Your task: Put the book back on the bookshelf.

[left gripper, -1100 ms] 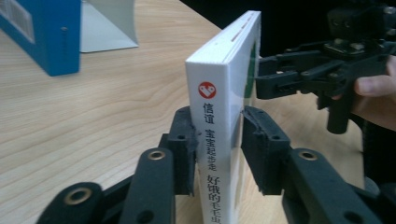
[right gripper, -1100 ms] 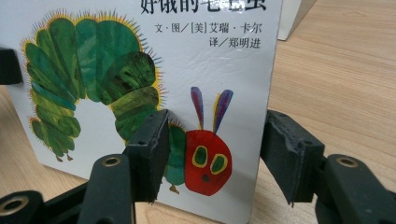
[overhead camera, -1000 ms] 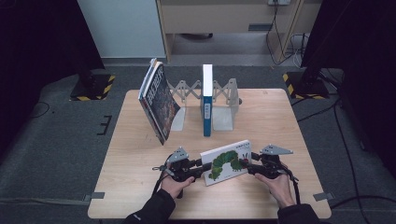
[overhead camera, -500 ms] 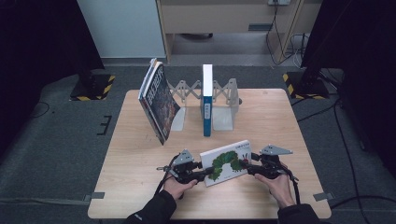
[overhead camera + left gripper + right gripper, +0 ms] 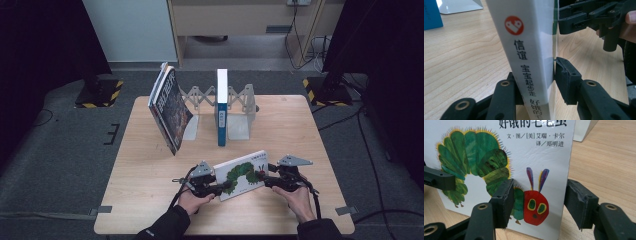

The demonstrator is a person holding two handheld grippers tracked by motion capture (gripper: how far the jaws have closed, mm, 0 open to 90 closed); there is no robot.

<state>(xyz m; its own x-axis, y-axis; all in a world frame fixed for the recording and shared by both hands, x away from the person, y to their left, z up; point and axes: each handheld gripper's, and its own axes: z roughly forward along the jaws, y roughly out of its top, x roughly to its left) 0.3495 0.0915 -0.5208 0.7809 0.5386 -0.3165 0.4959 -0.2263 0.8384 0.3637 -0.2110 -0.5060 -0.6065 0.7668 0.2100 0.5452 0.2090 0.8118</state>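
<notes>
A white picture book with a green caterpillar on its cover is at the table's front middle, between my two grippers. My left gripper is shut on its spine end. In the left gripper view the spine stands between the jaws of the left gripper, which have just been closing on it. My right gripper is at the book's other end. In the right gripper view the cover faces the camera. One jaw of the right gripper lies in front of the cover, the other beside the book's edge.
A blue-and-white book stands upright in a grey folding rack at the back of the wooden table. Dark-covered books lean at the rack's left end. Striped stand feet sit on the floor beyond the table.
My left gripper has slid a little to the right, farther onto the book's end. The book and the right gripper have kept their place.
</notes>
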